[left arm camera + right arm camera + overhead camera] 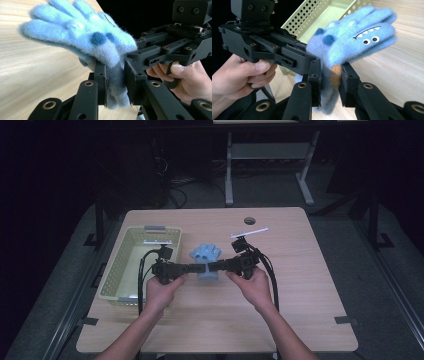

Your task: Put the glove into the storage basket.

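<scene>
Black jaws at the bottom of the left gripper view are clamped on the cuff of the blue fleece glove (82, 37); my left gripper (115, 82) has the fabric pinched flat between its pads, the cuff's edge hanging below them at lower centre. The glove's fingers fan toward the upper left of that frame, above the wooden table (32, 75), with dark blue spots on its back. At right of the same frame my other hand (190, 77) holds the second tool, its jaws meeting the cuff from the opposite side. In the right gripper view, my right gripper (331, 83) is likewise closed on the cuff at bottom centre, blue cloth with an orange patch squeezed between the pads. The glove spreads toward the upper right there, showing a stitched monster face: two eyes and a toothed mouth. Behind it, upper centre, sits the pale green perforated basket (322, 15); my left hand (239, 75) fills the lower left. High view: both tools meet at centre frame with the glove (206, 257) between them, its fingers pointing toward the far edge of the table. It sits just right of the basket (120, 265), which occupies the left part of the tabletop. Whether the glove clears the surface I cannot tell.
</scene>
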Demonstrator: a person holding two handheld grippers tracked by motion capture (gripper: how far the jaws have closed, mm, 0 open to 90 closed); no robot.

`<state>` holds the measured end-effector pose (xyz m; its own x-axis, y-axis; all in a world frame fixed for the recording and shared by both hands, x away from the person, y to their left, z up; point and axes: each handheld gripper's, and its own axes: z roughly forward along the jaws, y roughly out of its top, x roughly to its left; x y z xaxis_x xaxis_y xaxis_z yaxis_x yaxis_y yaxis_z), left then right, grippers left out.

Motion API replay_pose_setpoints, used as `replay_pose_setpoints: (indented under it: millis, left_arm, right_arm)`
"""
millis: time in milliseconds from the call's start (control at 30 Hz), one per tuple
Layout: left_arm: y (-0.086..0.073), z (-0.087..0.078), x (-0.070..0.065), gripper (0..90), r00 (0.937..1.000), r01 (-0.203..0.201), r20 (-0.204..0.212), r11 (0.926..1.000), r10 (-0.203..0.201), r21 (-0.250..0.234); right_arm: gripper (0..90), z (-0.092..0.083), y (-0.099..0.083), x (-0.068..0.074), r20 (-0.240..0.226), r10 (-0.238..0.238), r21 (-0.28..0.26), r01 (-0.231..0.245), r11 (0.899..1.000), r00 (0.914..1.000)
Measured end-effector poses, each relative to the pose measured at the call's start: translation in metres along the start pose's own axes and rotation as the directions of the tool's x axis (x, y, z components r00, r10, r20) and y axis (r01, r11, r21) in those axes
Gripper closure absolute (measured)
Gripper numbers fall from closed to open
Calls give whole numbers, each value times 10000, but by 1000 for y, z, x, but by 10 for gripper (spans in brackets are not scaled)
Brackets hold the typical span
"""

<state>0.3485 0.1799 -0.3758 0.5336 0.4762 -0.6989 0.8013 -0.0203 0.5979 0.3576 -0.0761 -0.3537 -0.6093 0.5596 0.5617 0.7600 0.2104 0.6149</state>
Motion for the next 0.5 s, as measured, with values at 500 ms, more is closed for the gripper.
replay_pose_setpoints:
  millis: [500]
  left_arm:
    - [5, -24, 10, 727, 9997, -65, -253, 9998, 60, -200]
  right_arm:
    - [736, 19, 16, 8, -357, -168, 146, 173, 9997, 9992]
